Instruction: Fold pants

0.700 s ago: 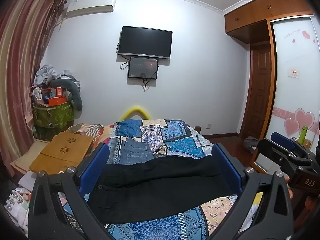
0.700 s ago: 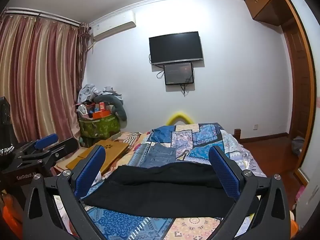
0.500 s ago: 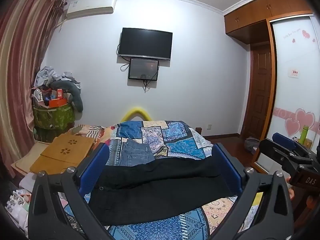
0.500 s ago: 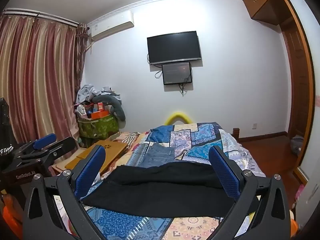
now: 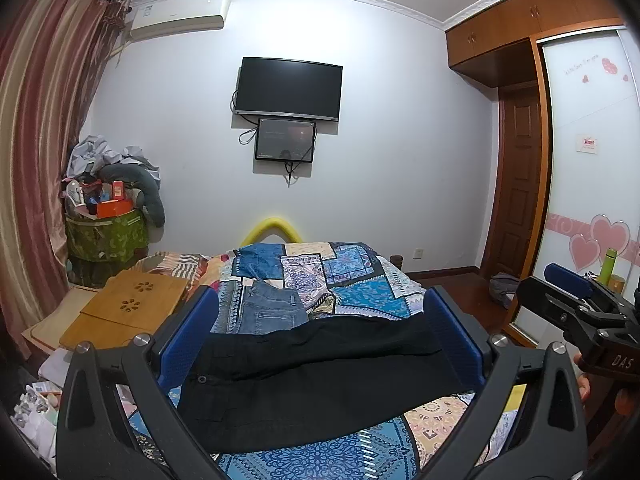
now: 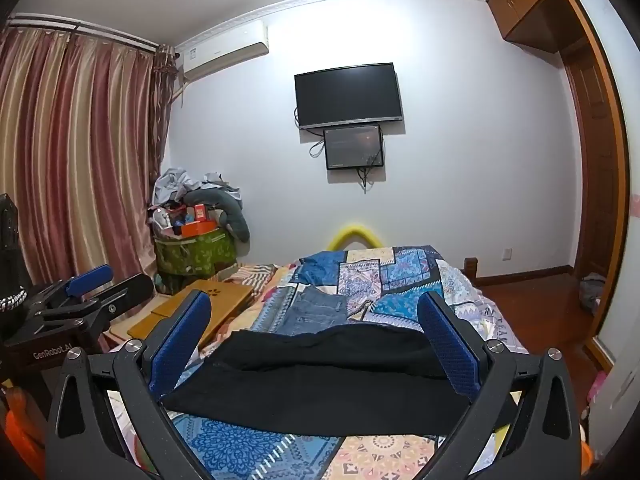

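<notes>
Black pants lie flat across the near end of the bed, on the patchwork quilt, and I read them as already folded at least once: in the left view a button and pocket stitching sit at the left end, and a second layer runs lengthwise along the far edge. Whether the legs are doubled over I cannot tell from here. Just beyond them, further up the bed, a pair of blue jeans rests in a neat folded stack, so that piece looks finished.

My left claw hangs above the pants with its fingers wide apart, gripping nothing. My right claw is likewise spread and empty, held over the same dark cloth; in the right view the far edge of the pants bulges up in a soft roll.

My judgement is that the job is partly done: the lengthwise fold is in, while the crosswise folds that would bring the pants down to a compact stack like the jeans are not yet made. Neither claw touches the cloth now.
</notes>
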`<state>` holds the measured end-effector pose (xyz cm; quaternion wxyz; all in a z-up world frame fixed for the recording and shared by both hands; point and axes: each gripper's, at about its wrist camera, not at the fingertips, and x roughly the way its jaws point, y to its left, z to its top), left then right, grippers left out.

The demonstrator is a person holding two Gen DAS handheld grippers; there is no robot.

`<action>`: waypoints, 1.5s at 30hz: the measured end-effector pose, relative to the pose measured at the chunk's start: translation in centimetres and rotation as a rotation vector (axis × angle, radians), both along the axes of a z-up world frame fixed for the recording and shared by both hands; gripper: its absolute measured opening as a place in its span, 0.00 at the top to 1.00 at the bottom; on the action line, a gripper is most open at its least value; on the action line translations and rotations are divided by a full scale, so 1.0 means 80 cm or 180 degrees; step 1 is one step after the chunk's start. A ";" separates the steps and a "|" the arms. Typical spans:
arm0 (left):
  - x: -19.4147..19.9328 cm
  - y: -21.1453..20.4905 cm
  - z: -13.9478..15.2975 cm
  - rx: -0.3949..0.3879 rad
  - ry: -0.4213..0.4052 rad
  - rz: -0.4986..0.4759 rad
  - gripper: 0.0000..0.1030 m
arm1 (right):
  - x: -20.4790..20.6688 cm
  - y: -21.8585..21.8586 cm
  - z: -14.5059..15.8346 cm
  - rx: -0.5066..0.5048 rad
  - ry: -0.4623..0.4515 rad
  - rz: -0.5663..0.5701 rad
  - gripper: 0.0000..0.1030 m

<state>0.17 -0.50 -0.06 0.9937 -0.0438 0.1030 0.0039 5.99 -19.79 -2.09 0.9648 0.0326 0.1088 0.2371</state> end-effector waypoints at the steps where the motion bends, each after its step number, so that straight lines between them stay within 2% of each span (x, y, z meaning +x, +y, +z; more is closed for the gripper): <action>1: 0.001 0.000 0.000 0.0001 0.0003 -0.0003 0.00 | 0.000 0.001 0.000 -0.0003 0.0000 -0.0002 0.01; 45: 0.000 -0.006 0.000 0.0067 -0.0010 0.0008 0.00 | -0.001 0.000 -0.005 -0.0011 0.0036 -0.0028 0.00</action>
